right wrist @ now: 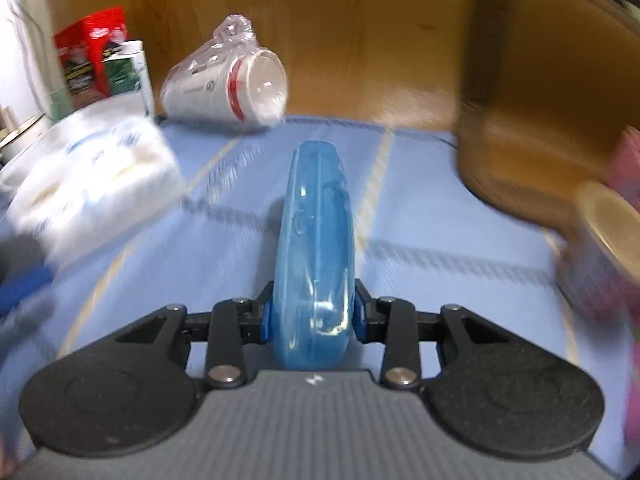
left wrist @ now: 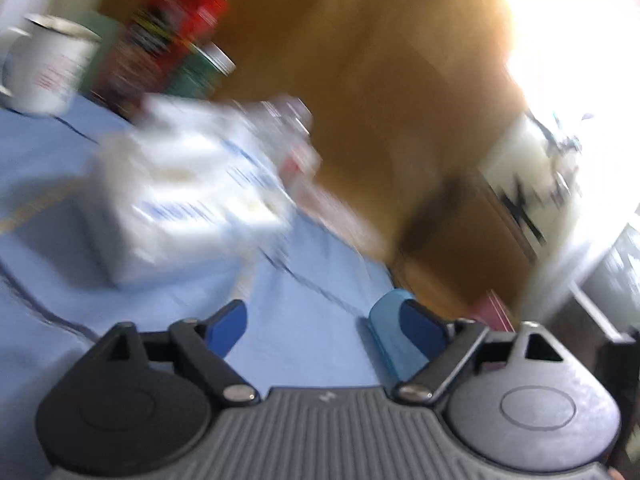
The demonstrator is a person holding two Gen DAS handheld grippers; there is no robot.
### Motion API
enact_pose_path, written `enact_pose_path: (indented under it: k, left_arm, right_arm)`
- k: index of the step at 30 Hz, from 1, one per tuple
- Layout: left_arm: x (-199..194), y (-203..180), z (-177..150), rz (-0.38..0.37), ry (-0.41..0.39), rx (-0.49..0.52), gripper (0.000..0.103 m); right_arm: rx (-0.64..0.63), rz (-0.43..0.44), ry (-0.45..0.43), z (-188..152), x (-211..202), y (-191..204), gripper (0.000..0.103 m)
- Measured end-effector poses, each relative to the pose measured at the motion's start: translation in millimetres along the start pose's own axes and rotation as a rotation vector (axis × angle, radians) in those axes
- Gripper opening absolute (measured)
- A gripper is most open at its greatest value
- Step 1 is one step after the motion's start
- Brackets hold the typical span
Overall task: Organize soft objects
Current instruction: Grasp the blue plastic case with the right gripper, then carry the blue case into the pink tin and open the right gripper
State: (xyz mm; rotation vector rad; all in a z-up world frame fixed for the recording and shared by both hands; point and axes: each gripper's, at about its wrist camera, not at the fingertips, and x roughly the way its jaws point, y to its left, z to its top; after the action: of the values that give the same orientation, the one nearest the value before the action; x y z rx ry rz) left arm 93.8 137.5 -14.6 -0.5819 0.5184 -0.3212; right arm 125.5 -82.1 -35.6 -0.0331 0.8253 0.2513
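My right gripper (right wrist: 313, 314) is shut on a translucent blue oval case (right wrist: 314, 240), held on edge above the blue cloth. My left gripper (left wrist: 320, 326) is open and empty over the same cloth; the blue case (left wrist: 386, 330) shows beside its right finger. A white pack of tissues (left wrist: 180, 196) lies ahead and left of the left gripper, blurred; it also shows at the left of the right wrist view (right wrist: 88, 168).
A sleeve of paper cups in plastic (right wrist: 228, 84) lies at the back. A red box (right wrist: 90, 48), a green bottle (right wrist: 130, 72) and a white mug (left wrist: 44, 64) stand at the back left. A brown chair (right wrist: 540, 88) and a tape roll (right wrist: 608, 232) are at right.
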Motion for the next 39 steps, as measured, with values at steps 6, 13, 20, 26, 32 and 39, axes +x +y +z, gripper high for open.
enact_pose_path:
  k: [6,13,20,26,32,39]
  left_arm:
    - [19.2,-57.6,-25.6,-0.145,0.203,0.171,0.089]
    - [39.9,-141.8,-67.3,-0.193,0.413,0.224,0.1]
    - [51.5,-207.5,-90.6,-0.193,0.454,0.363,0.067]
    - [76.8,-299.8,-83.4,-0.277,0.396,0.516,0.065]
    - [148.9,-371.0,-99.3,-0.359,0.427,0.572,0.065]
    - [216.6,-412.1,-118.2,-0.251,0.398,0.659,0.073]
  right_arm:
    - [0.013,-0.05,-0.097,-82.4,-71.5,-30.1,0.039]
    - [0.018,-0.069,-0.186,-120.8,-95.0,-46.9,0.041]
    - [0.025,-0.051,-0.323,-137.1,-118.5,-65.4,0.039]
    - [0.083,-0.154,-0.517,-121.7,-152.3,-117.4,0.039]
    - [0.14,-0.311,-0.578,-101.6,-157.2,-189.5,0.039]
    - [0.236,-0.458,-0.504,-72.1,-112.6,-275.4,0.045]
